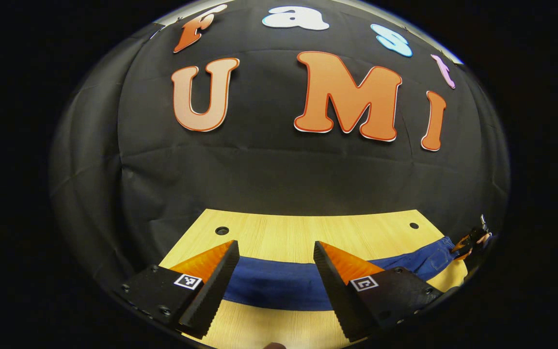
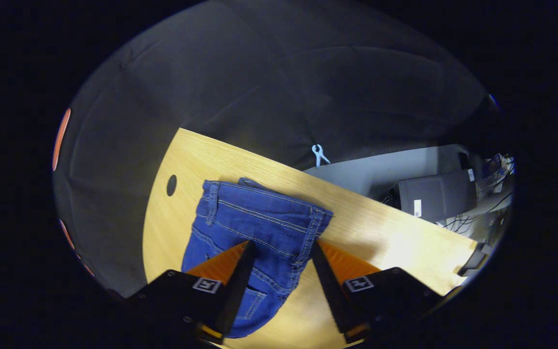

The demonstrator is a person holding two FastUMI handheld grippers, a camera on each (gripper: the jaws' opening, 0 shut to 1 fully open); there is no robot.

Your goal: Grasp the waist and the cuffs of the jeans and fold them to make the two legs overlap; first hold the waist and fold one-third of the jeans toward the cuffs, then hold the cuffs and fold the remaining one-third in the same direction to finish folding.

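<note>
From my left gripper view the jeans (image 1: 279, 286) run behind both fingers, their ends hidden. The other gripper (image 1: 472, 240) at the right rim is too small for me to judge. In my right gripper view the left finger (image 2: 237, 286) covers part of the jeans (leg end cut off below).

No readable text, brand or number stands on anything here. The square black-and-white markers (image 1: 187, 281) on each hand-held gripper's finger mounts carry coded patterns, not letters. A small white label (image 2: 417, 207) sits on the grey box (image 2: 436, 196) beyond the tabletop's edge, too small to make out
</note>
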